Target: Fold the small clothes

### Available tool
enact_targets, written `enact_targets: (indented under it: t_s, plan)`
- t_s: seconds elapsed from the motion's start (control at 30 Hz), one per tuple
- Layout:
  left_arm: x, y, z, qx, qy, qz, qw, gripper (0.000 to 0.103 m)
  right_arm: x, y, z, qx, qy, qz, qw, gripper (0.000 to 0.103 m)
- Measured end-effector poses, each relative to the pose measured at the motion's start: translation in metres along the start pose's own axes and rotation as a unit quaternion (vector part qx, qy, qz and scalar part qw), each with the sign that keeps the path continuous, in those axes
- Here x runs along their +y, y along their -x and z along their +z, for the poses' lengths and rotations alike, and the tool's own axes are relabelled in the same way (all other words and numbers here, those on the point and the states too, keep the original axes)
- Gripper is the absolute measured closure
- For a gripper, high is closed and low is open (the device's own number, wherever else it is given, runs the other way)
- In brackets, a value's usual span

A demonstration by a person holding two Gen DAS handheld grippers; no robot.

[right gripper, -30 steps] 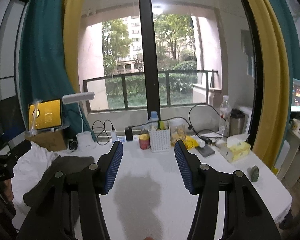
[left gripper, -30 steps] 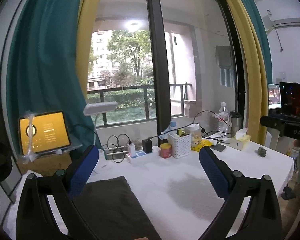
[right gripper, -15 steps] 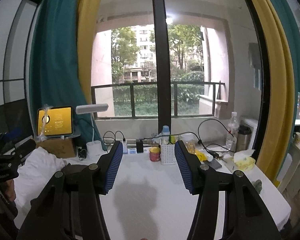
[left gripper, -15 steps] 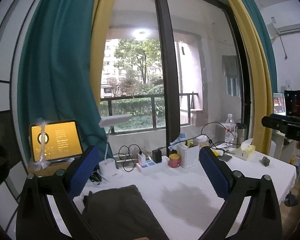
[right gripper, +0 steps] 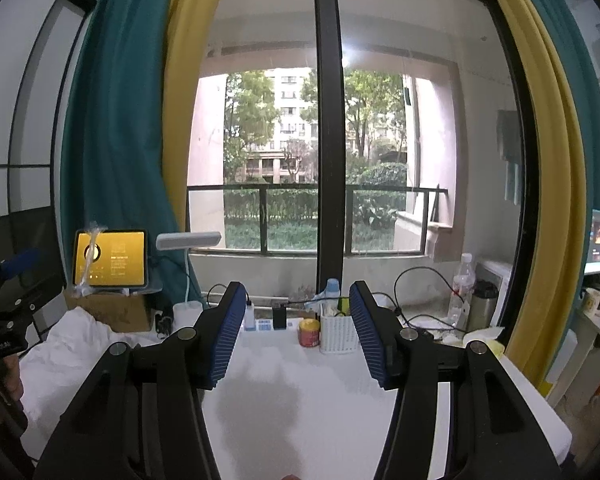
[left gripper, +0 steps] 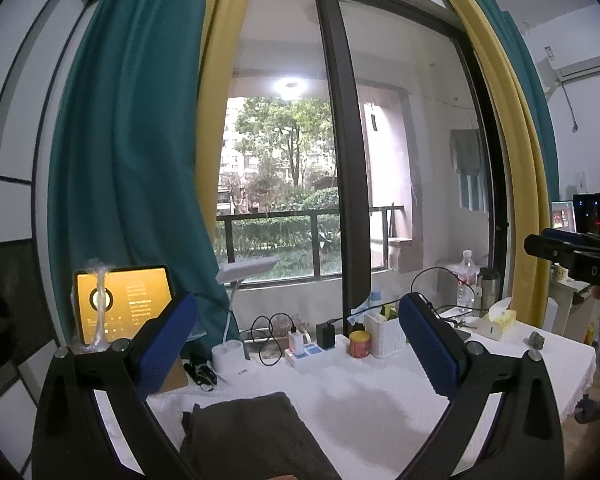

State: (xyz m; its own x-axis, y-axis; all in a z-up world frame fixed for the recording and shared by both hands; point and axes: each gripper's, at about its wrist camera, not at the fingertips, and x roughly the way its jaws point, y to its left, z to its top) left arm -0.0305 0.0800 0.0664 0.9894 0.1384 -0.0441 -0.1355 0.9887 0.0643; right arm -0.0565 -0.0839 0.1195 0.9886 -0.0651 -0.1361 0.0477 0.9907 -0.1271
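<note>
A folded dark grey garment (left gripper: 252, 436) lies on the white table (left gripper: 372, 412) at the bottom of the left wrist view, below and between the fingers. My left gripper (left gripper: 296, 336) is open, held above the table with nothing between its blue pads. My right gripper (right gripper: 298, 334) is open too, its pads apart and empty over the bare white cloth (right gripper: 300, 408). The garment is hidden in the right wrist view. The right gripper's body (left gripper: 572, 252) shows at the right edge of the left wrist view. The left gripper's body (right gripper: 4, 312) shows at the left edge of the right wrist view.
Along the table's far edge stand a white basket (right gripper: 338, 332), a red jar (right gripper: 309, 333), a power strip with chargers (left gripper: 312, 350), a tissue box (left gripper: 498, 320), a water bottle (right gripper: 460, 292) and a lamp (right gripper: 188, 242). A glowing tablet (right gripper: 110, 258) sits on a cardboard box. White bedding (right gripper: 68, 360) lies left.
Both grippers have risen and tilted up, so the table and the garment have slid lower in both views. In the right wrist view the garment has dropped out of sight. Jaws unchanged.
</note>
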Motion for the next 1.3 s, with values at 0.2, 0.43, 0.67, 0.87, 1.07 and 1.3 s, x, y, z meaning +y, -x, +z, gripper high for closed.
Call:
enact_targets:
  t_s: [0.2, 0.43, 0.67, 0.87, 1.07, 1.3]
  plan:
    - [-0.003, 0.002, 0.008, -0.009, -0.008, -0.002, 0.9999, 0.003, -0.002, 0.001, 0.008, -0.011, -0.003, -0.004, 1.0, 0.046]
    - [0.0, -0.001, 0.014, -0.015, 0.006, -0.003, 0.9999, 0.003, -0.005, 0.001, 0.007, -0.013, -0.002, -0.01, 1.0, 0.046]
    - [-0.001, -0.005, 0.011, -0.009, 0.009, -0.008, 0.9999, 0.003, -0.013, 0.0, 0.005, -0.011, -0.008, -0.021, 1.0, 0.046]
    - [-0.003, -0.007, 0.013, -0.006, 0.012, -0.013, 0.9998, 0.003, -0.017, -0.001, 0.005, -0.008, -0.01, -0.024, 1.0, 0.046]
    - [-0.007, -0.008, 0.014, -0.003, 0.011, -0.017, 0.9998, 0.003, -0.017, -0.001, 0.004, -0.007, -0.01, -0.024, 1.0, 0.046]
    - [-0.01, -0.008, 0.014, -0.002, 0.009, -0.019, 0.9998, 0.003, -0.018, 0.0, 0.003, -0.005, -0.012, -0.026, 1.0, 0.046]
